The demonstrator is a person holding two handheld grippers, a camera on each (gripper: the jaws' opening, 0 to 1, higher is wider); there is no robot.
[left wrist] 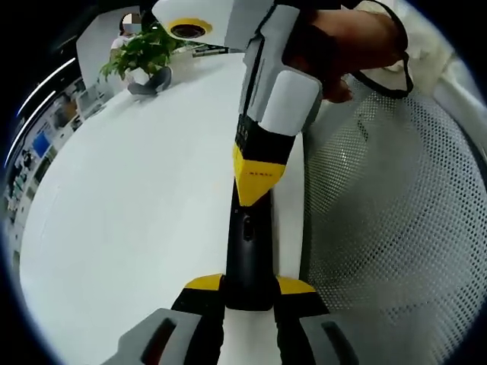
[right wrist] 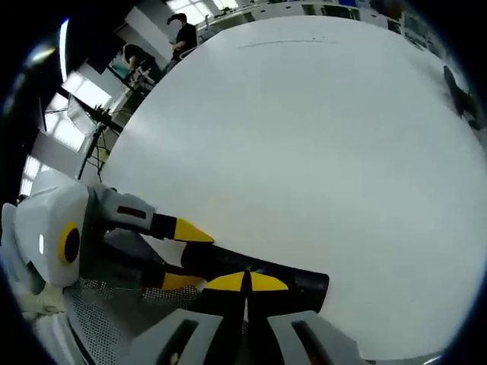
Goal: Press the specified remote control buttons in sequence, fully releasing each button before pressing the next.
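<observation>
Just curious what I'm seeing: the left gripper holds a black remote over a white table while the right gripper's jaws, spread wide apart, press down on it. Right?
Not quite. The right gripper is closed, its yellow tips together on the remote, as the right gripper view shows. The rest holds: the left gripper grips the black remote over the white table.

No legible text, brand or number anywhere. Small dark print on the yellow tip of the right gripper (left wrist: 257, 176), seen in the left gripper view above the black remote control (left wrist: 248, 258): too blurred to read. Remote's button markings indistinct too.
</observation>
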